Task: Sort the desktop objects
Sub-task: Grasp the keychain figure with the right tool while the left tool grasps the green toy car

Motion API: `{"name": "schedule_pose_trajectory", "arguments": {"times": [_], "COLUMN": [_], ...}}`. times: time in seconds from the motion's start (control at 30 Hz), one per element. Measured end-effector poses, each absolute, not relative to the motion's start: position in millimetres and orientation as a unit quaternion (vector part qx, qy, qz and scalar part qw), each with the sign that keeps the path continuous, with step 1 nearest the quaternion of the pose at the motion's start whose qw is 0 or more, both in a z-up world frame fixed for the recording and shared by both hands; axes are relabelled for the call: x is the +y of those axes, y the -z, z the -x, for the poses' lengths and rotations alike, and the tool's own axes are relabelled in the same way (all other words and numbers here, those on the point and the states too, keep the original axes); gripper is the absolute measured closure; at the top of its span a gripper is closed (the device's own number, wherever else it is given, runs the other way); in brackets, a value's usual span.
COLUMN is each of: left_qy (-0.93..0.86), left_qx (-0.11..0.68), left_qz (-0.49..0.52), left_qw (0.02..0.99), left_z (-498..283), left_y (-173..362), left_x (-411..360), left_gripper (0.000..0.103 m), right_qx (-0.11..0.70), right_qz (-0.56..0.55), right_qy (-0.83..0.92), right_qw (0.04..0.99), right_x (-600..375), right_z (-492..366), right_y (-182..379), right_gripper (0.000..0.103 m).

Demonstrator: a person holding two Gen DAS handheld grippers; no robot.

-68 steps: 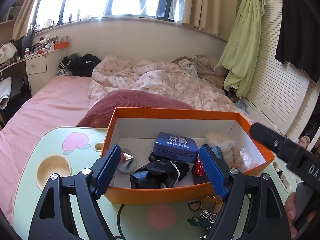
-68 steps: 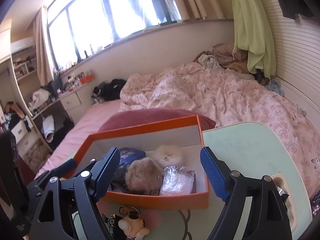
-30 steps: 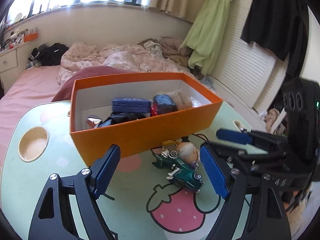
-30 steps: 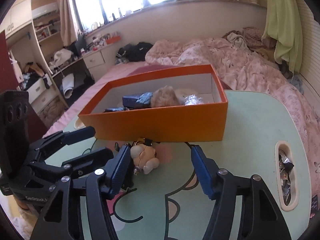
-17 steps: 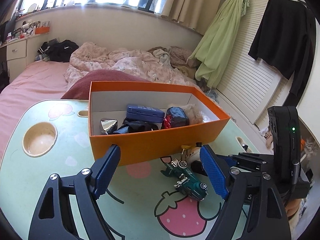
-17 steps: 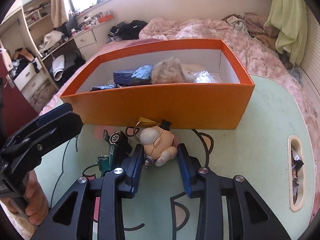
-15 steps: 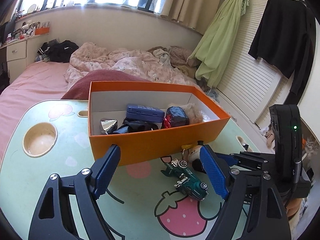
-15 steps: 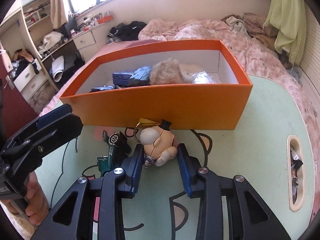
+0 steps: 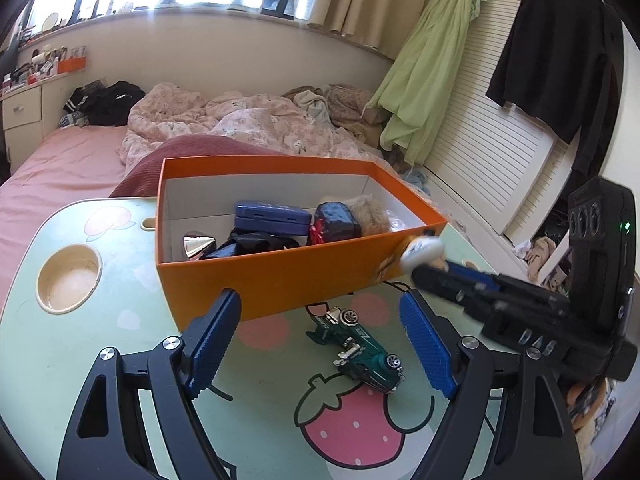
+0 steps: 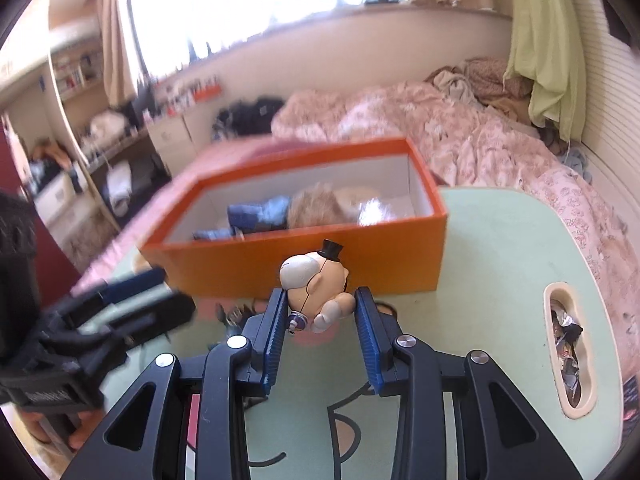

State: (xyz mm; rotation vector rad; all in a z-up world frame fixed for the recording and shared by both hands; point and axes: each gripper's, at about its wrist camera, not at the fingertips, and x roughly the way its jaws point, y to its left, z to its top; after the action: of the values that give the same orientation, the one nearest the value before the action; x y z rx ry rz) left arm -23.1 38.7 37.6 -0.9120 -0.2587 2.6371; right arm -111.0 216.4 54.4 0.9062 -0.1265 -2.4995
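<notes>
Right gripper (image 10: 322,312): blue pads clamped on a small doll keychain (image 10: 314,284) with a black top hat, held above the table near the front wall of the orange box (image 10: 320,264).
Left gripper (image 9: 320,332): pads wide apart, holding nothing, low over the table.
Toy car (image 9: 358,346): green, on the mint-green lap table (image 9: 120,360) between the left pads, just in front of the box.
Box contents: blue case (image 9: 272,218), fluffy pompom (image 9: 368,216), dark wrapped items.
</notes>
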Motion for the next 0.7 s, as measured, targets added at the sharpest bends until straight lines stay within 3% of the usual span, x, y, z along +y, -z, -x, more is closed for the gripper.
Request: {"name": "schedule_pose_trajectory", "arguments": {"times": [0.2, 0.53, 0.7], "left_qy": [-0.927, -0.914, -0.905], "left_qx": [-0.046, 0.017, 0.017], "left_qz": [0.336, 0.380, 0.407], "left_qw": [0.162, 0.140, 0.125], "left_z": [24, 35, 40], "left_y": [-37, -24, -14], "left_x": [62, 90, 88], "left_gripper": [0.022, 0.022, 0.049], "right_qx": [-0.144, -0.150, -0.149], "right_qz": [-0.279, -0.282, -0.284], "right_qy": [0.921, 0.918, 0.917], "right_qw": [0.229, 0.235, 0.236], "right_x": [251, 251, 248], "right_z": [107, 106, 106], "right_y": [-67, -70, -68], "right_gripper": [0.070, 0.070, 0.070]}}
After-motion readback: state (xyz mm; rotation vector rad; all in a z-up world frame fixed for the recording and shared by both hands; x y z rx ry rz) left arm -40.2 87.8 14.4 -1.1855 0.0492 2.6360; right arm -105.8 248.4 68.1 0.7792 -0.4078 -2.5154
